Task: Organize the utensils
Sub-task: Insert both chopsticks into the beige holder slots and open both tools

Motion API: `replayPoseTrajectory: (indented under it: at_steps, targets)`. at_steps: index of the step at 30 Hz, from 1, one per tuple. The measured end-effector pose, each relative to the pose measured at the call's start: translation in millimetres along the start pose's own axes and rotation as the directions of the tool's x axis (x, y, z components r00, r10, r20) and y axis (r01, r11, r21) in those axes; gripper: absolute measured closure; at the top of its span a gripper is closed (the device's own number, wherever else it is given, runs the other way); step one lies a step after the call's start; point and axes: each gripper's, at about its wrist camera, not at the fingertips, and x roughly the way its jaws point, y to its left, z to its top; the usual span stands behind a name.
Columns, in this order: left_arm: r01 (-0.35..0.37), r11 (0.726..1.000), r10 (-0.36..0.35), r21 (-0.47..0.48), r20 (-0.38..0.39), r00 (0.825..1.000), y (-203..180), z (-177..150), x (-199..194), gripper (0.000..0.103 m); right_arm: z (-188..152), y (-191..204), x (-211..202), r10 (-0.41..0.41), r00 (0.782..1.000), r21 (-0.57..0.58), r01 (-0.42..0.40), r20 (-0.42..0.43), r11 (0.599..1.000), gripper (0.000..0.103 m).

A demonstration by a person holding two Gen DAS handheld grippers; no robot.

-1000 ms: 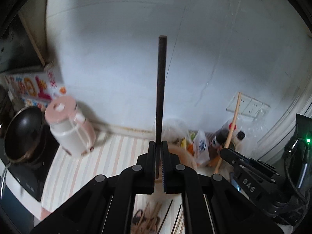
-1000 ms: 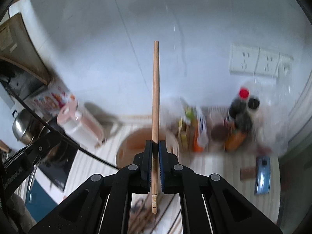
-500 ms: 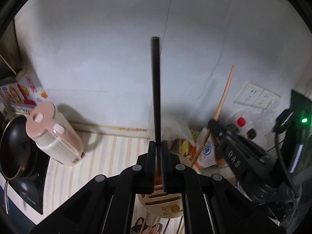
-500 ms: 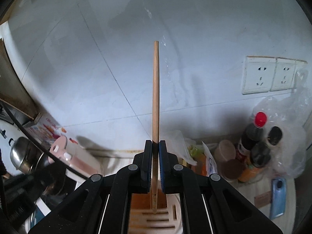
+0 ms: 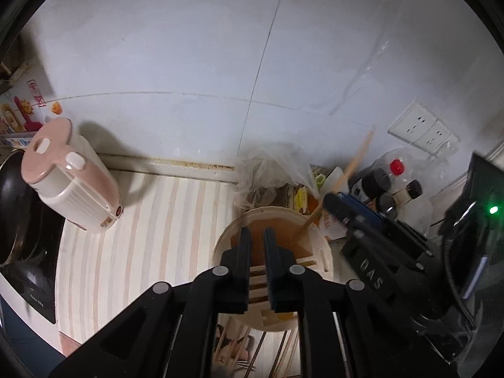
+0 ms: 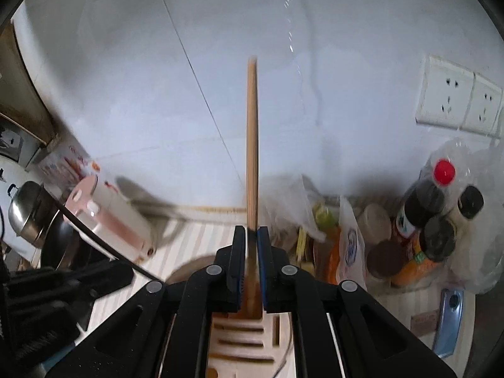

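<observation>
A striped counter [image 5: 163, 239] carries a pink kettle [image 5: 67, 173] left of the left gripper [image 5: 257, 236], a utensil holder [image 5: 321, 249] beneath it, bottles [image 6: 425, 220] right.

My left gripper [image 5: 257, 241]: matte black plastic, two flat slab fingers [image 5: 244, 252] on angled linkage arms w/ round silver pivot screws at each joint. Right gripper [image 6: 251, 239]: same black build and silver screws, but w/ blue ribbed pads [image 6: 262, 261] lining the inner faces of the jaws. From left cam, right unit's body shows white "DAS" lettering, a lit green LED at its rear and black cables running back. No hands or sleeves in view.
</observation>
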Motion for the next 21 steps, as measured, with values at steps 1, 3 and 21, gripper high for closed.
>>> replayPoseTrajectory:
  at_steps: [1,3,21]
  targets:
    - [-0.037,0.999,0.037,0.007,0.030,0.999,-0.5,-3.1,-10.3,0.084,-2.5,-2.1,-3.8,-0.002,1.000,0.004,0.002,-0.005,1.000,0.066]
    - [-0.097,0.995,0.096,0.003,0.080,0.992,1.8,-7.6,-22.7,0.052,-7.3,-5.6,-15.0,-0.005,1.000,0.005,0.005,0.004,1.000,0.048]
    - [-0.275,0.961,0.275,-0.033,0.231,0.933,26.4,-91.2,-44.4,0.000,-84.4,1.3,-88.8,-0.248,0.967,-0.057,0.251,0.061,0.966,0.004]
